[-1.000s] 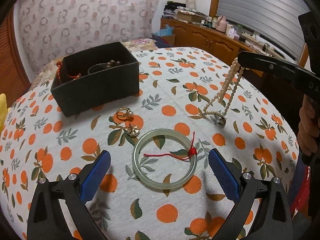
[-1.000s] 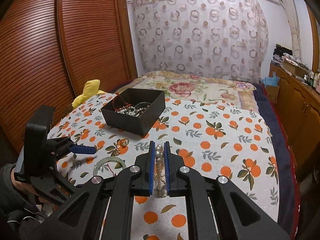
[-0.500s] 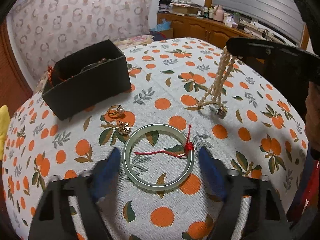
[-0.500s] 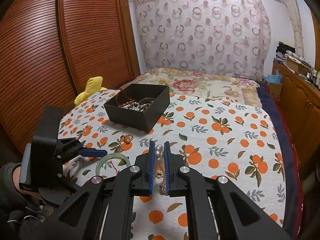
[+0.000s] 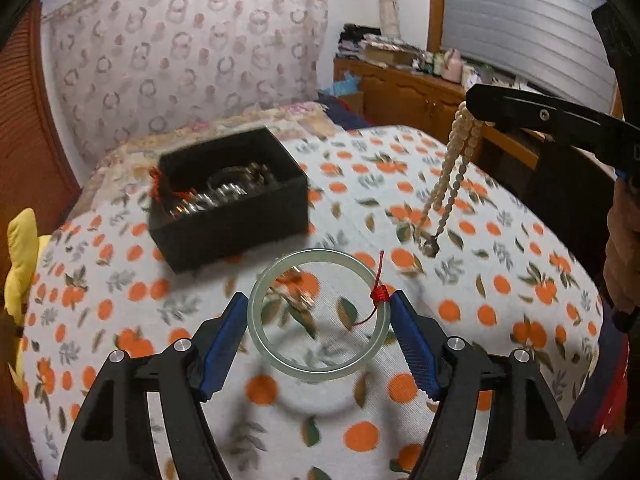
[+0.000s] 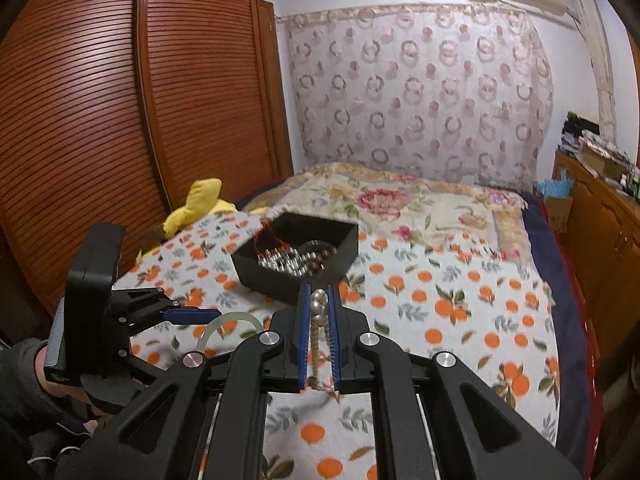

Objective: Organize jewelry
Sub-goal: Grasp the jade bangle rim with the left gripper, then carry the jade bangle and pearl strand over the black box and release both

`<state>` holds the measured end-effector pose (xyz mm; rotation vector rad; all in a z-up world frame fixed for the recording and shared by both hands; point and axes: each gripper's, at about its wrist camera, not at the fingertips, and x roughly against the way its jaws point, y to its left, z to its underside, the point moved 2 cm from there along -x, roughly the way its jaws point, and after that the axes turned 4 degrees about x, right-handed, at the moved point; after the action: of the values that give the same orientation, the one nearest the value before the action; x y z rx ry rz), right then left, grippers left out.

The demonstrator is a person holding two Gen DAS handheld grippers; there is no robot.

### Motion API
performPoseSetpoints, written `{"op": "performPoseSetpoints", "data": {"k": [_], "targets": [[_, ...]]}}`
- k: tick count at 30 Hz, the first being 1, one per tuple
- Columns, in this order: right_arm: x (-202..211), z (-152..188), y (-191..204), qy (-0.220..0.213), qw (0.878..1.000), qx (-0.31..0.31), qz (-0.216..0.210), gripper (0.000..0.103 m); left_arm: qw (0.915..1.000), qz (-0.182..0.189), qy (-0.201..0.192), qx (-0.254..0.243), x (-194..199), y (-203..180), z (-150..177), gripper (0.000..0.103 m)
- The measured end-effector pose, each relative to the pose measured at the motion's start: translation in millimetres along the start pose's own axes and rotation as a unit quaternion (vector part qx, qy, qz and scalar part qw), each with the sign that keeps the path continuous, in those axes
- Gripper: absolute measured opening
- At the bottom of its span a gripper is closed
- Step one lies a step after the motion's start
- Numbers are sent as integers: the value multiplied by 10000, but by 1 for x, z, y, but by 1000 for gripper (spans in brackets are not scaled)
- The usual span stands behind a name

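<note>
Jade-green bangle now off the surface, clamped between left gripper jaws, centre frame. Pearl necklace dangling upper right, pinched by right gripper (both likely bound for black box).

Black box ahead, open-topped; bare cloth right of it.

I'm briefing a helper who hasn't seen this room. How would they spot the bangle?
On the orange-print cloth, in front of the black box, the left gripper clamps a pale green bangle. Unlike the pearl strand hanging from the right gripper, it's one rigid ring with a red knotted cord.
</note>
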<state>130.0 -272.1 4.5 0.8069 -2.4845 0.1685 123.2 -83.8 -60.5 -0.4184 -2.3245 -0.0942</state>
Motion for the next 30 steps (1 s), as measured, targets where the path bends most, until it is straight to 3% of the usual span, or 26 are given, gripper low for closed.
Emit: {"op": "performPoseSetpoints", "data": {"k": [7, 16, 30], "targets": [[-14, -36, 5, -246, 9994, 149, -212, 6, 9996, -99, -235, 157, 9, 25, -24, 69], [-39, -35, -2, -110, 9995, 68, -288, 6, 9984, -35, -389, 414, 17, 52, -35, 69], [-27, -124, 2, -841, 9946, 551, -267, 6, 9966, -251, -591, 519, 12, 91, -72, 69]]}}
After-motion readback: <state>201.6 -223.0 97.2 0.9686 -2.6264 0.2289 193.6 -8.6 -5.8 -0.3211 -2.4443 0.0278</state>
